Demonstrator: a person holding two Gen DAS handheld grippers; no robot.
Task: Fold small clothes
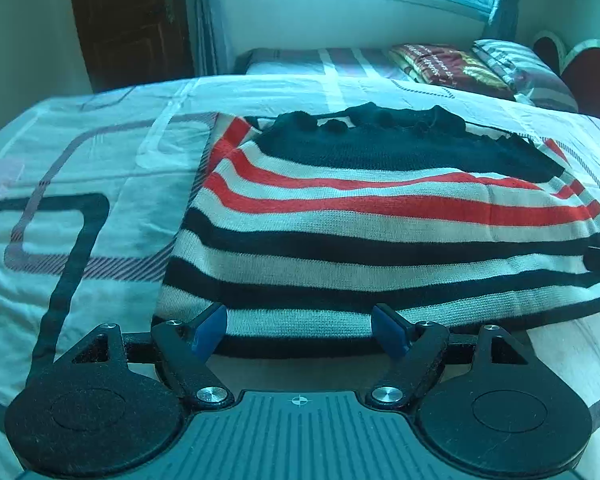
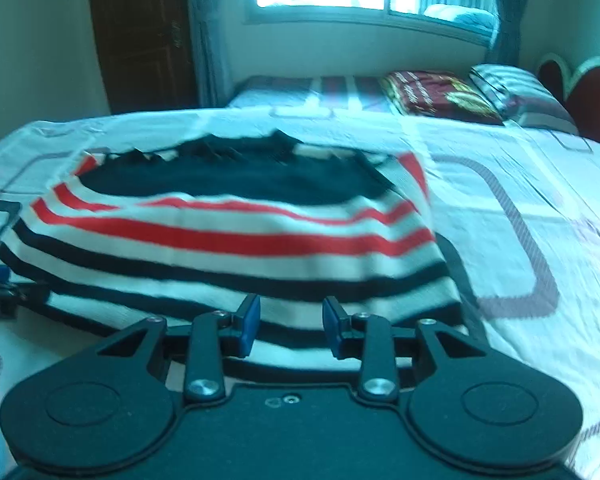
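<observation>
Bedroom setting: a bed (image 1: 100, 184) under a pale patterned sheet carries the work, with a second bed, a window and a dark door behind it.

Left tool (image 1: 300, 330): I hold it with the jaws standing wide, empty, and its blue pads (image 1: 210, 330) sit just short of the near hem. Right tool (image 2: 290, 326): jaws part-way apart, narrower than the left, and nothing is gripped between them. Its view is blurred, so I cannot tell whether the pads brush the cloth.

Workpiece: the striped knit sweater (image 1: 360, 240) lies folded near the near edge of the bed, dark bands toward me, red bands in the middle, black yoke at the far side. Its left side edge looks straight; the right side shows stacked layers.

Handling, as I judge it:
- Light, soft and limp; it will sag and stretch when lifted at one point.
- The knit surface should give the pads good friction; slipping is unlikely.
- Not fragile, though loops could snag on a pad corner.
- Layers may separate, so each pinch should take the full stack.

Recommended hold: the near hem, one tool toward each near corner, lifted evenly.
</observation>
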